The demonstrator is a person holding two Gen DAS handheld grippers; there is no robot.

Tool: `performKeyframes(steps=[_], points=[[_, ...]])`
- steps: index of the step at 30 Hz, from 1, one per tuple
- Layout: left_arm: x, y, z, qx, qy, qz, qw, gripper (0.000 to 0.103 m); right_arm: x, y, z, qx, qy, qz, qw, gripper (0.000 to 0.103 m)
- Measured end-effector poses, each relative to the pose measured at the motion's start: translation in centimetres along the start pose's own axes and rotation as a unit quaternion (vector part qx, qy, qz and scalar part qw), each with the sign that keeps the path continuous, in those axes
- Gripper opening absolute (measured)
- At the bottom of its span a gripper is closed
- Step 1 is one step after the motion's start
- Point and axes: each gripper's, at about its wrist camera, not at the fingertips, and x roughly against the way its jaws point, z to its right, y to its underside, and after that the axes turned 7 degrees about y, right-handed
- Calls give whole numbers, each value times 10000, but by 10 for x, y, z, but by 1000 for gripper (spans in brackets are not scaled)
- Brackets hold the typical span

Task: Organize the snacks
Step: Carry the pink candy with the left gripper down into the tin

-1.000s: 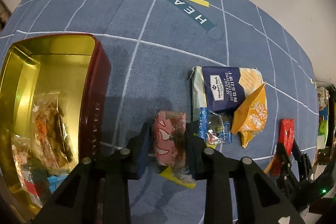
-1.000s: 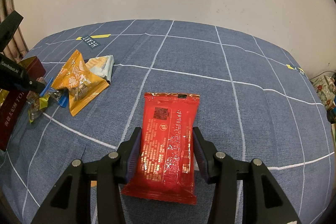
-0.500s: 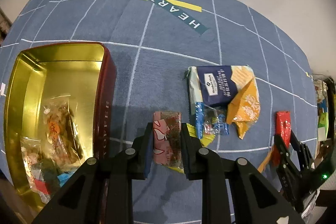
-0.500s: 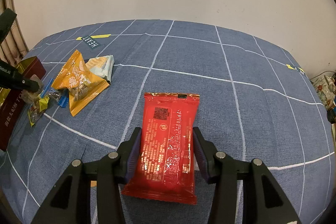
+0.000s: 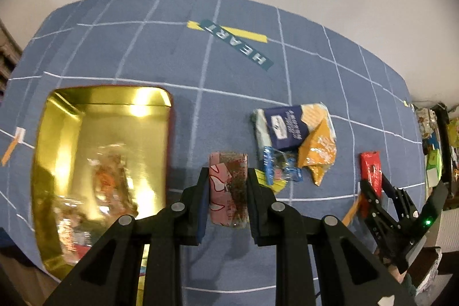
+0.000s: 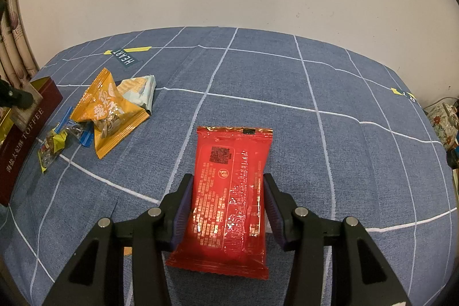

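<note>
Pink snack packet (image 5: 228, 188) clamped between left gripper (image 5: 226, 188) pads, lifted off blue cloth (image 5: 229, 93). Gold tin (image 5: 97, 151) just left of it, loose snack pile (image 5: 295, 142) to right. Red packet (image 6: 229, 191) squeezed between right gripper (image 6: 226, 202) pads, down on cloth.

Warm indoor light, glare inside the gold tin (image 5: 86, 139), motion blur there, fisheye-bent dark corners.

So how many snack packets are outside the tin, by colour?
Pink packet, in the left gripper: 1
Red packet: 1
Orange packet: 1
Navy cracker pack: 1
Blue-ended candy: 1
Yellow-ended candy: 1
Total: 6
</note>
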Motion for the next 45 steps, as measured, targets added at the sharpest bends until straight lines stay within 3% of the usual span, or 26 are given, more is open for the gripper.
performKeyframes(steps=[12, 22, 45], points=[[42, -10, -84, 379, -773, 446, 9953, 20, 0, 0, 0, -1, -3, 1, 10000, 49], [12, -4, -147, 738, -1329, 27, 9884, 21, 0, 0, 0, 2, 0, 2, 10000, 49], [-17, 11, -164, 446, -1747, -305, 9831, 23, 1, 1, 0, 3, -2, 2, 10000, 49]])
